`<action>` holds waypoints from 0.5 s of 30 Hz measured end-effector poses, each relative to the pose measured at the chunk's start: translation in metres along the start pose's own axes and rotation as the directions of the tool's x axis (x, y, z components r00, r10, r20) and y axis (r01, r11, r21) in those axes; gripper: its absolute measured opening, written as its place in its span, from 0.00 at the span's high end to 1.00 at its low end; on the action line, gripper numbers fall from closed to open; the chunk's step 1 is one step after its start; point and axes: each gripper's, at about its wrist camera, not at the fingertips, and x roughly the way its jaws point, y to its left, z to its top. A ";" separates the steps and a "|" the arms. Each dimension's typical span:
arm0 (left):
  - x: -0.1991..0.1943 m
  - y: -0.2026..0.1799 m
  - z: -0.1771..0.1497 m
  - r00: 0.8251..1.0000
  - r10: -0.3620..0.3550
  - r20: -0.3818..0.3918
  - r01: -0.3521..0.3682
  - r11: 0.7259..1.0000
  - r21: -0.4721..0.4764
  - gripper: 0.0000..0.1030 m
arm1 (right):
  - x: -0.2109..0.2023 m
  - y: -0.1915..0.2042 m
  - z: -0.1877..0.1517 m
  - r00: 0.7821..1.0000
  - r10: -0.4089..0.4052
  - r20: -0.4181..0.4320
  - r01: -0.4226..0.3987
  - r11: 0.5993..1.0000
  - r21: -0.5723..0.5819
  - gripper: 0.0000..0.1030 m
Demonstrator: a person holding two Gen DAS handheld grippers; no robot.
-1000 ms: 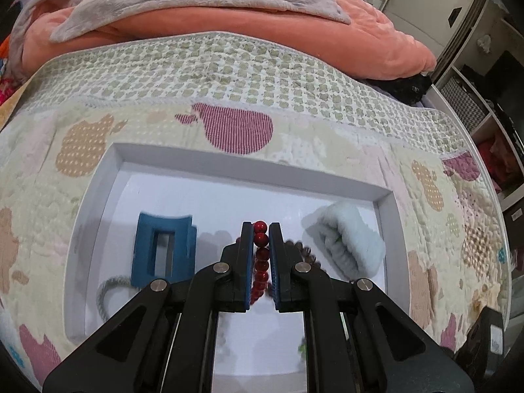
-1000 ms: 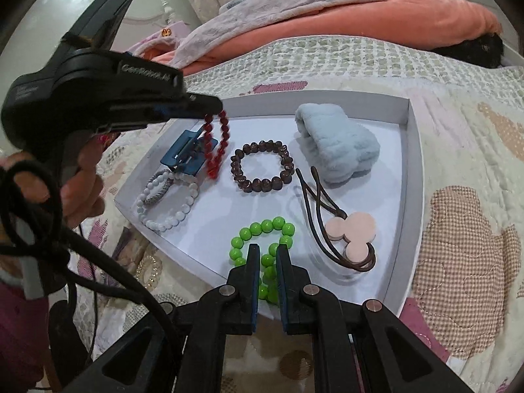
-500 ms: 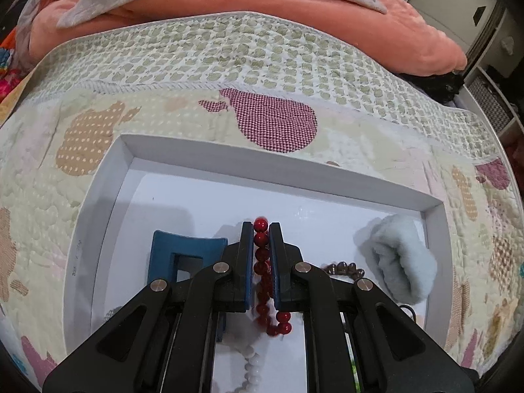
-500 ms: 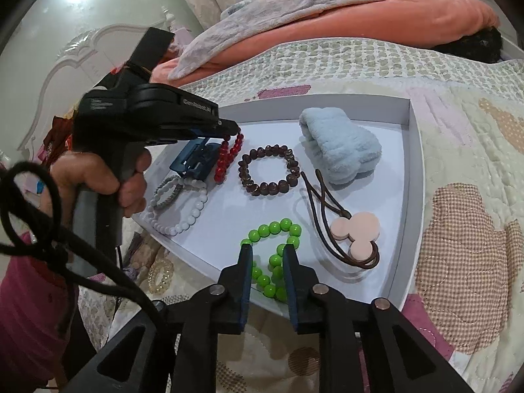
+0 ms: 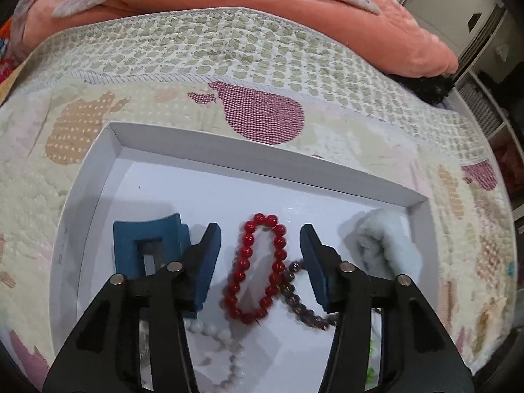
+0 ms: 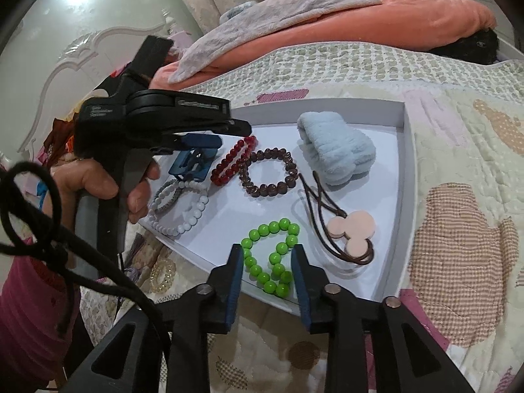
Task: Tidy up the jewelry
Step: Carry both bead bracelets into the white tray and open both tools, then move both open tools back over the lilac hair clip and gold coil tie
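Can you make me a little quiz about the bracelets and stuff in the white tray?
1. True or false: the left gripper is squeezing the red bracelet.
2. Which bracelet lies between the open fingers of the right gripper? A) brown B) green C) white
3. Fill in: the fluffy pale blue scrunchie lies near the tray's far ____ corner in the right wrist view.

Key: 1. False, the gripper is open and the red bracelet lies in the tray. 2. B, the green bracelet. 3. right.
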 end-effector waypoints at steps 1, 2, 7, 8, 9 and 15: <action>-0.005 0.001 -0.001 1.000 0.000 -0.002 0.000 1.000 0.004 0.51 | -0.004 0.000 0.000 1.000 0.001 0.005 -0.001 1.000 0.003 0.70; -0.009 0.002 -0.002 1.000 0.004 -0.002 -0.004 1.000 0.007 0.51 | -0.009 -0.001 0.000 1.000 0.003 0.016 -0.003 1.000 0.007 0.70; -0.040 0.017 -0.012 1.000 -0.018 0.003 0.018 1.000 0.015 0.51 | -0.034 -0.003 0.001 0.998 -0.005 0.060 0.004 1.000 0.019 0.69; -0.046 0.018 -0.015 1.000 -0.015 0.010 0.015 1.000 0.020 0.51 | -0.038 -0.004 0.001 0.998 -0.007 0.066 0.005 1.000 0.019 0.69; -0.056 0.021 -0.018 1.000 -0.017 0.021 0.016 1.000 0.027 0.51 | -0.043 -0.003 0.002 0.997 -0.008 0.072 0.007 1.000 0.018 0.69; -0.103 0.036 -0.036 0.997 -0.051 0.057 0.048 0.998 0.046 0.51 | -0.067 0.004 -0.002 0.995 -0.019 0.099 0.019 1.000 0.002 0.68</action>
